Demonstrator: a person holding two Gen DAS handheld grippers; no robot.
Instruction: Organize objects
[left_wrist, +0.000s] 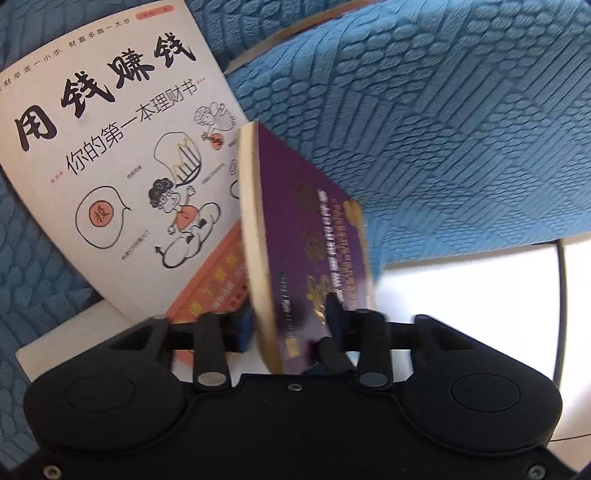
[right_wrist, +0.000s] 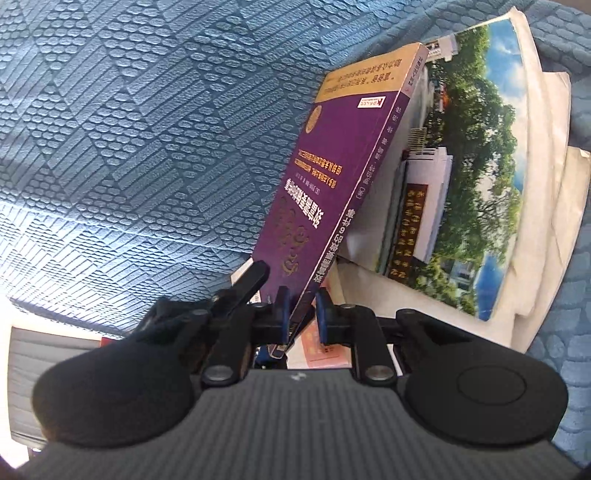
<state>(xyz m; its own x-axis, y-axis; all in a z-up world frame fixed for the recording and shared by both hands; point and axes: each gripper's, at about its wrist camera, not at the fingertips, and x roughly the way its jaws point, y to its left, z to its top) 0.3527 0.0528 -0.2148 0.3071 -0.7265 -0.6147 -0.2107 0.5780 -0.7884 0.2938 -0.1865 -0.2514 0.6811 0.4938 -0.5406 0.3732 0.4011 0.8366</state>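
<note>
Purple book, held on edge between both tools above a blue textured cover. In the right wrist view the right tool is clenched on the book's near bottom corner, its blue pads pressing cover and back just by the spine. The book's long axis runs away from the tool, up and slightly rightward, and it leans to the right. A black finger of the left tool rests against the purple cover from the left.

In the left wrist view the same book stands between the left tool's pads, page edges facing left, purple cover facing right. The picture is blurred there. The pads look close against the book, but whether they are pressing it I cannot tell.

Just right of the book, in the right wrist view, lies a stack: a photo-cover book on top of pale booklets. The purple book's far end overlaps the stack's left edge in the picture. Left of it, in the left wrist view, a white book with a cartoon cover lies flat on the blue fabric.

Judging from this, the stack is the nearer resting place and lies on the right tool's side. Open fabric on the left gives room to tip or swing the book. White floor shows beyond the fabric's near edge, so the book could drop if let go there.
</note>
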